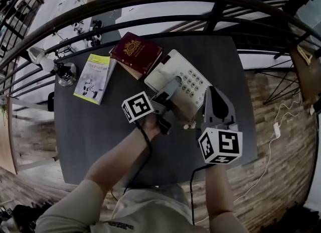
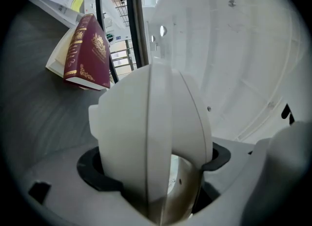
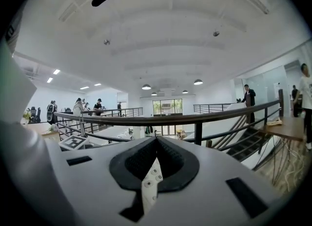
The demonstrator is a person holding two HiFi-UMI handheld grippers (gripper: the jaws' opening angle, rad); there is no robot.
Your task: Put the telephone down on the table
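Clamping the handset in my left gripper, over the telephone on the table. My right gripper is closed and empty. An off-centre release could roll the handset off its cradle.

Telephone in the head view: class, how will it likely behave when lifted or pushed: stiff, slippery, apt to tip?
Probably stiff: the telephone looks like a hard white plastic shell. Its handset is smooth and rounded where the left gripper clamps it, so it may slip. Broad and flat, the telephone should slide rather than tip.
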